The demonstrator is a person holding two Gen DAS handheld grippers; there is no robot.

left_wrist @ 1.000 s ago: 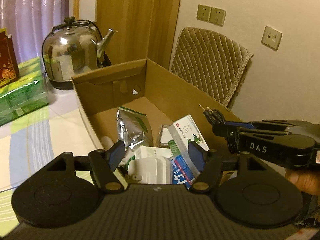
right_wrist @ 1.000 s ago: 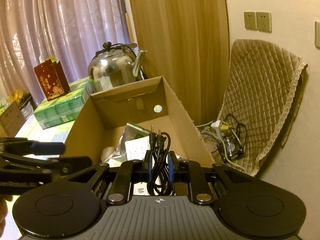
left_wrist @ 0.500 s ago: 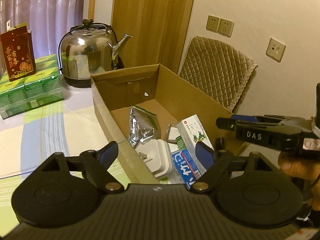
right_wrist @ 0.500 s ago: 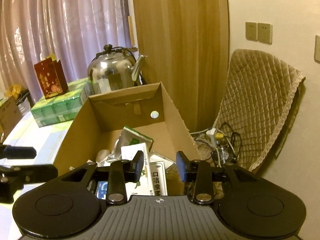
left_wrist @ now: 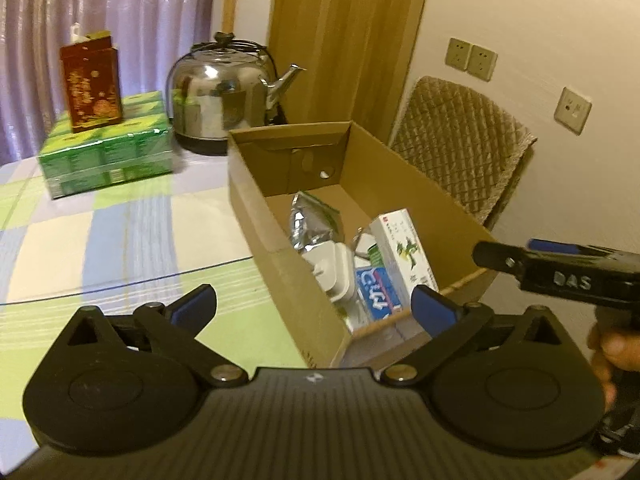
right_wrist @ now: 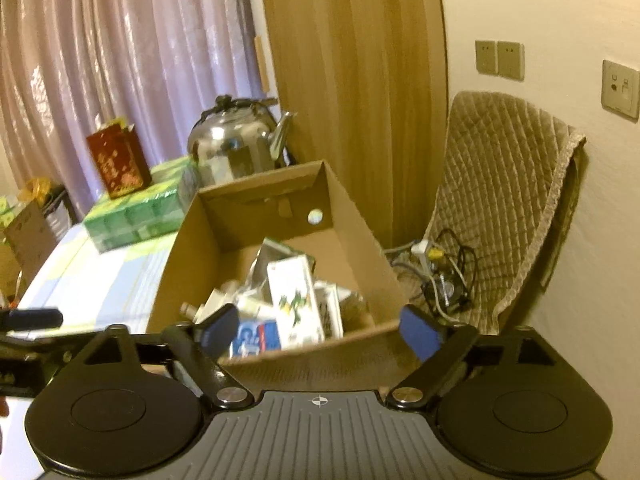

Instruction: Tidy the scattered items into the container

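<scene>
An open cardboard box (left_wrist: 256,200) stands on the table and shows in both wrist views (right_wrist: 172,276). Inside lie a silver foil pouch (left_wrist: 310,222), a white plug adapter (left_wrist: 334,268), a white carton with a green plant print (left_wrist: 404,250) (right_wrist: 294,296) and a blue and white carton (left_wrist: 378,294). My left gripper (left_wrist: 314,306) is open and empty, back from the box's near corner. My right gripper (right_wrist: 320,330) is open and empty, just short of the box's near wall. No black cable is clearly visible in the box.
A steel kettle (left_wrist: 220,100), green tissue packs (left_wrist: 108,156) and a red carton (left_wrist: 92,84) stand behind the box on the checked tablecloth (left_wrist: 120,240). A quilted chair back (right_wrist: 508,184) with tangled cords (right_wrist: 444,276) is to the right, by the wall.
My right gripper was shut on a black audio cable over the box; it has opened, the cable is gone from it, and both grippers have drawn back from the box.
</scene>
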